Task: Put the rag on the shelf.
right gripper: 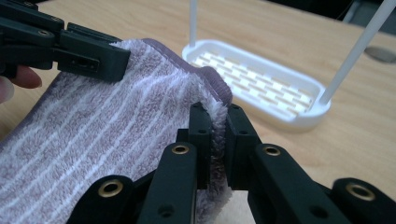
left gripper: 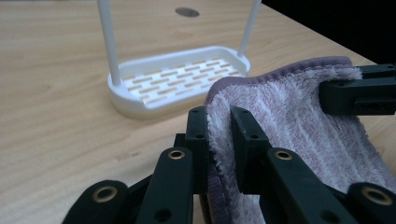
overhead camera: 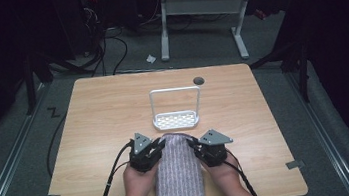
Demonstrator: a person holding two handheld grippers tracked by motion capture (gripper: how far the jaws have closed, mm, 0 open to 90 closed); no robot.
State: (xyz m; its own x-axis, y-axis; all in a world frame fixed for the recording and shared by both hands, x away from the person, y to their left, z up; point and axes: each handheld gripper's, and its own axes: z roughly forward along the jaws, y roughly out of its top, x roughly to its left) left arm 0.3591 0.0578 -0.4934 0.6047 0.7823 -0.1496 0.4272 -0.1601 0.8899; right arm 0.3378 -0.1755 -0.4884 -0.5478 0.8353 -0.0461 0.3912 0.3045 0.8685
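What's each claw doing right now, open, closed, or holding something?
Left claw: closed on the far left corner of the striped towel.
Right claw: closed on the same towel's far right corner.

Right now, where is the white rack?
In the high view the white rack stands mid-table, just beyond the striped towel's far edge, with the dark round hole behind it.

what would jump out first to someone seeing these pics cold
A striped purple towel lies at the table's near edge, its far corners pinched by the left tool and the right tool. Just beyond it, mid-table, stands a white slotted rack with a tall hoop handle.
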